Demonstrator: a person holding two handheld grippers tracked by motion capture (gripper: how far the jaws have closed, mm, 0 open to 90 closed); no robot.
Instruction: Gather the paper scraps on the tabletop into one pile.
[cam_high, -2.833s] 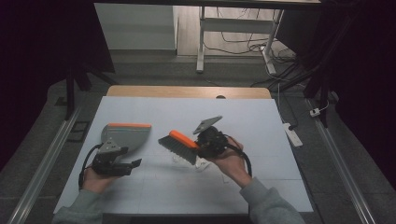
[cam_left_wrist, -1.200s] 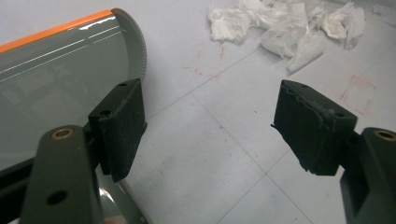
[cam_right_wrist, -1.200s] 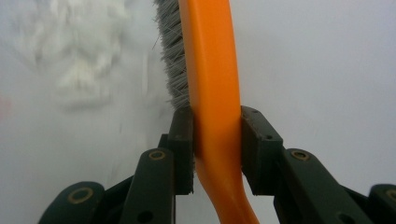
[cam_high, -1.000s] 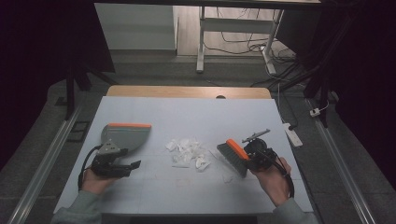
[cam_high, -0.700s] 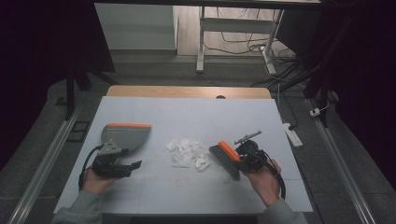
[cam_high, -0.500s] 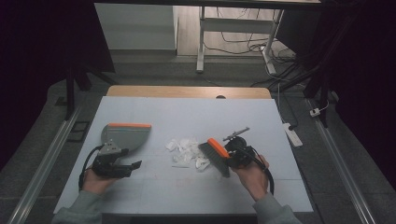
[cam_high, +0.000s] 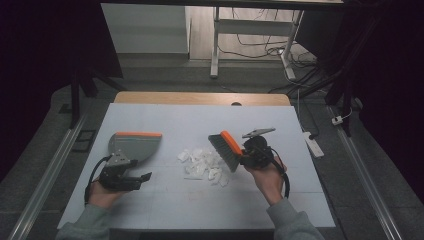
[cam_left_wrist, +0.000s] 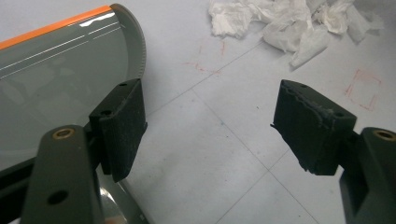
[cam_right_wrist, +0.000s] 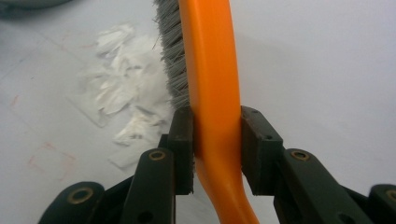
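Right gripper (cam_high: 244, 155), right of centre in the high view, clamped on the orange handle of a brush (cam_high: 226, 148), both pads pressed flat against the handle's sides in the right gripper view (cam_right_wrist: 217, 151). Brush (cam_right_wrist: 205, 70) running up the middle of that view, grey bristles on its left side, just beside the heap of white paper scraps (cam_right_wrist: 126, 93) spread over the upper left. In the high view, bristles down at the right edge of the scraps (cam_high: 202, 164), seemingly touching the nearest pieces, though contact too fine to confirm. Left gripper (cam_high: 131, 176), at the lower left of the high view, jaws standing wide apart, nothing between them; bare pale table (cam_left_wrist: 210, 154) in the gap in the left gripper view (cam_left_wrist: 208, 126). Grey dustpan (cam_high: 132, 146) with an orange lip just above that gripper in the high view, open side toward the scraps, well apart from them; in the left gripper view the dustpan (cam_left_wrist: 60, 84) at upper left, close against the left pad, scraps (cam_left_wrist: 299, 23) at the top right. Compared with a second ago: brush and right hand (cam_high: 267, 180) shifted leftward across the frame, from clear of the heap to its right edge; grip unchanged; scraps bunched in much the same spot; left gripper and dustpan unmoved.
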